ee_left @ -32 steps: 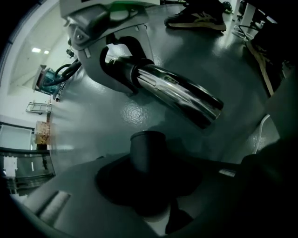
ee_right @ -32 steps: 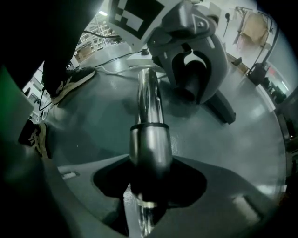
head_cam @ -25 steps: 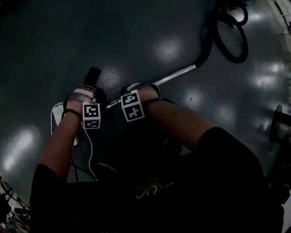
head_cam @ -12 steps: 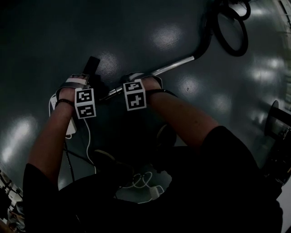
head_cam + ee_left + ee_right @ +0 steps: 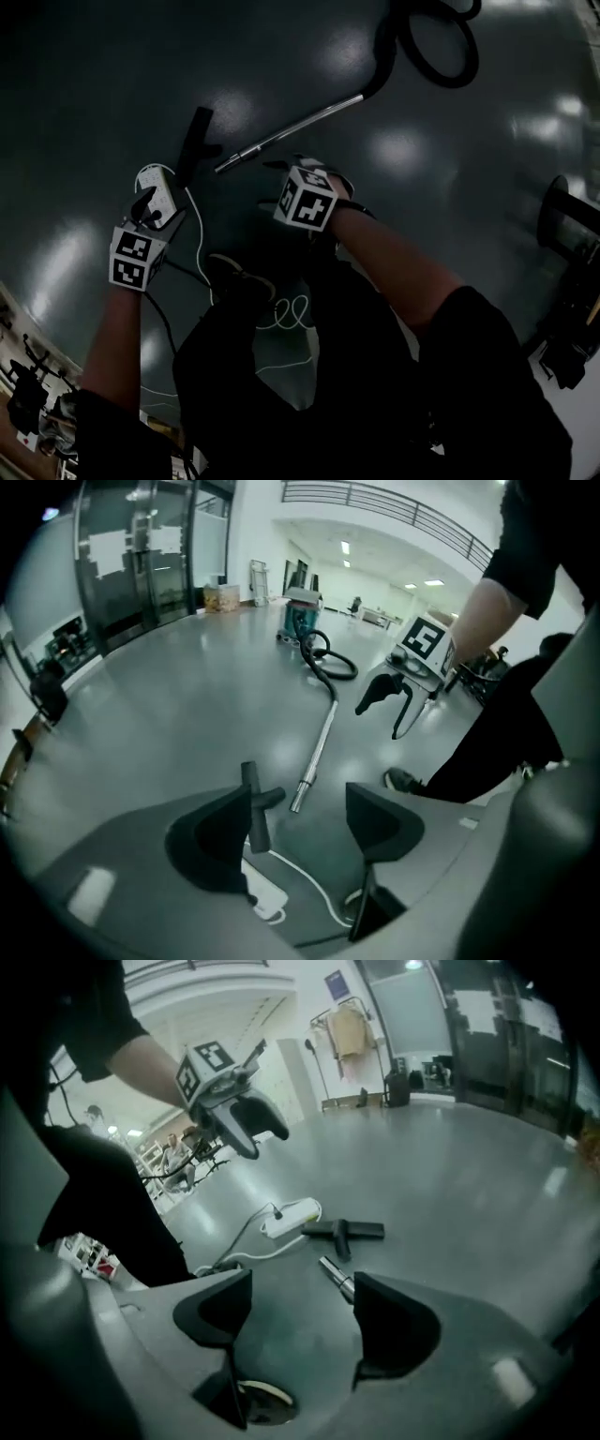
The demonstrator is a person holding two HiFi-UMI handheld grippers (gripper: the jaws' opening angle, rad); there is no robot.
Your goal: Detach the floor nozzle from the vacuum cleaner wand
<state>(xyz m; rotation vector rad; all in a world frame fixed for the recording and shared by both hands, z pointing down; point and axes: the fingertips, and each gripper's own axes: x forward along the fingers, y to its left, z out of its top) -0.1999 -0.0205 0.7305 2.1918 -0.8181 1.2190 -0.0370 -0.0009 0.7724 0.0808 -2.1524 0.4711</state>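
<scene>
We let go and rose; the floor nozzle [image 5: 194,141] was off the wand [image 5: 291,131].
The left gripper [image 5: 298,825] and right gripper [image 5: 302,1316] had just opened, jaws wide and empty, both parts lying well beyond them, ends just apart.

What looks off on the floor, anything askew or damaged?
Nothing damaged or spilled. The floor nozzle lies apart from the wand, off its open end, both flat on the floor. A white power strip lies loose just beside the floor nozzle.
</scene>
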